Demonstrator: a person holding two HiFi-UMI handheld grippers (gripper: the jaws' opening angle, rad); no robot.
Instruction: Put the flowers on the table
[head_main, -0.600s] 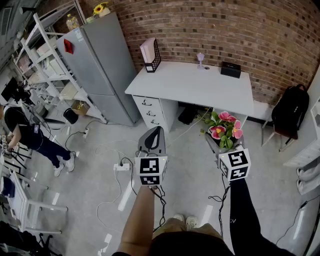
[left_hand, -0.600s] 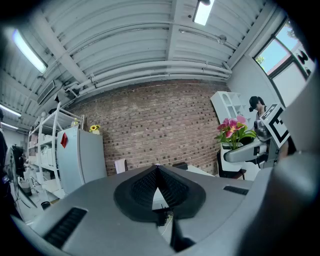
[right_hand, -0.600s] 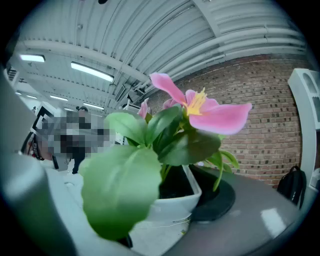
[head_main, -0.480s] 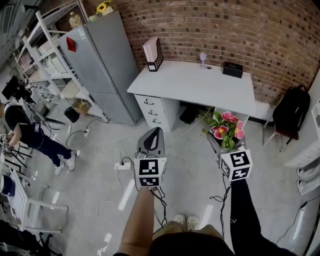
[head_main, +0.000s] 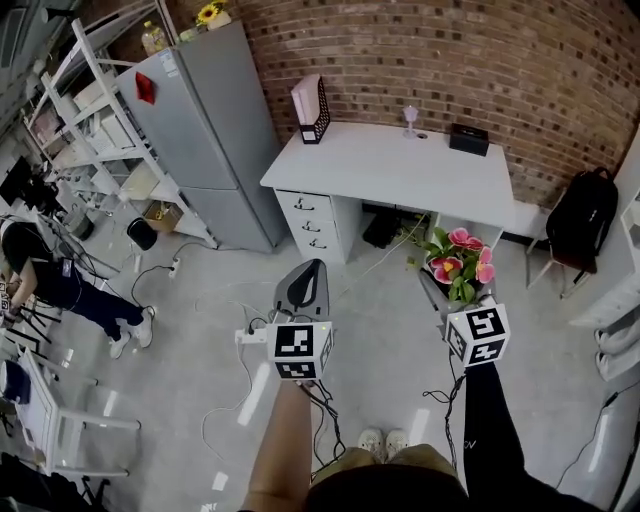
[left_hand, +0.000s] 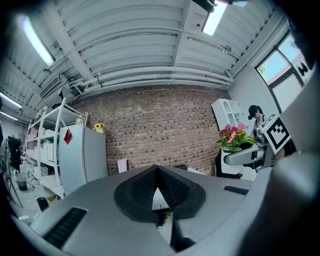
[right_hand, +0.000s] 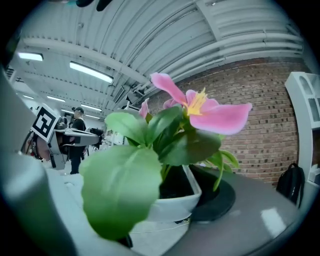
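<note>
The flowers (head_main: 460, 262), pink blooms with green leaves in a white pot (right_hand: 172, 200), hang above the floor in front of the white table (head_main: 380, 165). My right gripper (head_main: 447, 288) is shut on the pot, one jaw on each side of it; in the right gripper view the leaves fill the middle. My left gripper (head_main: 311, 267) is held level at the same height, to the left of the flowers. It is shut, with nothing between its tips (left_hand: 158, 169). The left gripper view shows the flowers (left_hand: 232, 136) off to its right.
On the table stand a file holder (head_main: 310, 100), a small glass ornament (head_main: 410, 118) and a black box (head_main: 468, 140). A grey fridge (head_main: 215, 140) and shelves (head_main: 90, 110) are left of it, a backpack (head_main: 580, 215) right. Cables and a power strip (head_main: 250, 335) lie on the floor. A person (head_main: 50, 285) stands far left.
Both grippers sit a little lower in the head view and the room has shifted slightly. The pot stays in the right gripper. The person at the left has moved a bit.
</note>
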